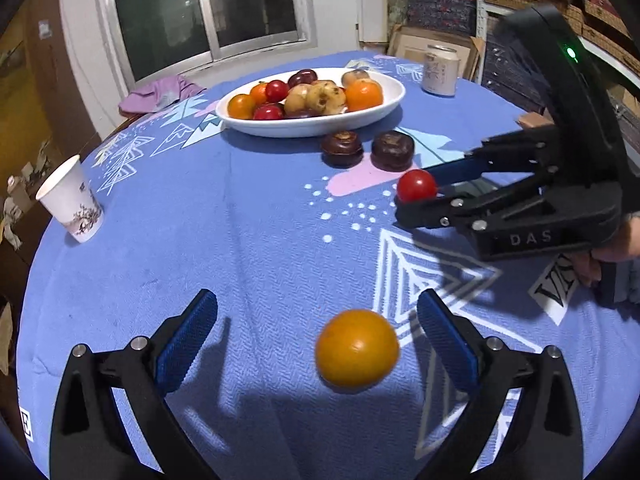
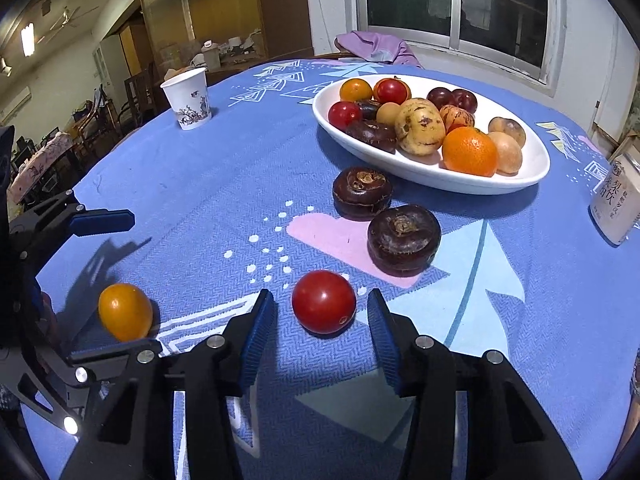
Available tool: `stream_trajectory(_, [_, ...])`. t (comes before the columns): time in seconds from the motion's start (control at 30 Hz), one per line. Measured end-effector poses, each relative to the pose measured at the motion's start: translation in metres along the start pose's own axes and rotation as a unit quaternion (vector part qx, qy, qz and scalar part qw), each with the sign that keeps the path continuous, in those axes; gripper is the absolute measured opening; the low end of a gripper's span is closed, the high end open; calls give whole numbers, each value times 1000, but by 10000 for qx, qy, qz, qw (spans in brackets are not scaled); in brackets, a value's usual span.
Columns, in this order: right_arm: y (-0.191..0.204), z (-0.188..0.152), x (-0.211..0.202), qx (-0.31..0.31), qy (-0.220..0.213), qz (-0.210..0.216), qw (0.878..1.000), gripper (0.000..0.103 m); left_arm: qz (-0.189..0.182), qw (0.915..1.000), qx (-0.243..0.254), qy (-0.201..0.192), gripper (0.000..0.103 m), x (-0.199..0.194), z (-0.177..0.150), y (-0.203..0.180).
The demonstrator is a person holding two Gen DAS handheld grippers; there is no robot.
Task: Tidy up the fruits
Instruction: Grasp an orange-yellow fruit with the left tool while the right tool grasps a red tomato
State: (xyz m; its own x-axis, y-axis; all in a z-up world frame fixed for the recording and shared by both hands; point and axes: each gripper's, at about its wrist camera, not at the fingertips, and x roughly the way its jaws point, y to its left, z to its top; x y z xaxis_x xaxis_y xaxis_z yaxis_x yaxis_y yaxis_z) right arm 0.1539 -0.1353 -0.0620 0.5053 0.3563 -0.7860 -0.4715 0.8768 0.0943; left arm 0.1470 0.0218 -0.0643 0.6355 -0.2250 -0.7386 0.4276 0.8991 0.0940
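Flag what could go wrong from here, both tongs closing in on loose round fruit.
1. Red tomato sits between the right tongs with gaps both sides; an off-centre close may roll it away.
2. Yellow tomato lies nearer one pad of the open left tongs; it could get nudged.
3. White bowl is already heaped; added fruit may tumble out.

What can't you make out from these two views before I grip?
- Right view: whether the pads touch the red tomato; gaps show, but their tips hide its sides.
- Left view: the far side of the yellow tomato.
- Right view: can cut by the edge.
- Both views: lower fruit in the bowl, covered by the upper ones.
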Motion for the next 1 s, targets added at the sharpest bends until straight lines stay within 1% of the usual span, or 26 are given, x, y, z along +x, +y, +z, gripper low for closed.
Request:
stream_trajectory(0.03, [-1, 0, 0, 5, -1, 3, 10000, 50, 16, 10000, -14, -2, 89, 0, 0, 0])
stream_trajectory(0.07, [-1, 0, 0, 16, -3, 13, 10000, 50, -15, 10000, -14, 31, 70, 0, -1, -1])
stream_trajectory(0.1, [-1, 0, 0, 22, -1, 21, 10000, 50, -115, 9998, -7, 136, 62, 2, -3, -2])
stream_trajectory(0.17, [-2, 0, 0, 24, 2, 22, 10000, 50, -163, 9994, 76, 280, 62, 4, -7, -6])
stream_trajectory(0.23, [-2, 0, 0, 25, -2, 19, 10000, 50, -95, 9997, 70, 221, 62, 0, -8, -6])
stream_trajectory(0.3, [-2, 0, 0, 30, -4, 24, 10000, 50, -131, 9995, 38, 282, 62, 0, -11, -5])
stream_trajectory(0.47, [-2, 0, 1, 45, -4, 27, 10000, 50, -190, 9994, 14, 292, 62, -6, -19, -4])
stream_trajectory(0.53, [-2, 0, 1, 42, -6, 25, 10000, 50, -235, 9993, -1, 278, 51, -7, -19, -3])
stream_trajectory(0.57, [-2, 0, 1, 31, -1, 16, 10000, 50, -315, 9991, -8, 287, 43, -7, -19, -3])
stream_trajectory(0.6, [-2, 0, 1, 23, 1, 8, 10000, 50, -374, 9989, 6, 281, 39, -8, -20, -4])
stream_trajectory(0.63, [-2, 0, 1, 17, 2, -2, 10000, 49, -337, 9991, 44, 271, 39, -8, -20, -6])
stream_trajectory(0.7, [-1, 0, 1, 21, 1, -11, 10000, 43, -314, 9992, 62, 257, 39, -8, -20, -7])
stream_trajectory(0.77, [-2, 0, 1, 44, -13, 3, 10000, 34, -358, 9990, 2, 256, 39, -9, -21, -5])
stream_trajectory(0.83, [-3, 0, 1, 82, -19, 19, 10000, 31, -366, 9990, -67, 239, 39, -10, -22, -3])
stream_trajectory(1.0, [-4, 0, 1, 110, -29, 38, 9999, 31, -340, 9989, -263, 177, 39, -12, -21, 4])
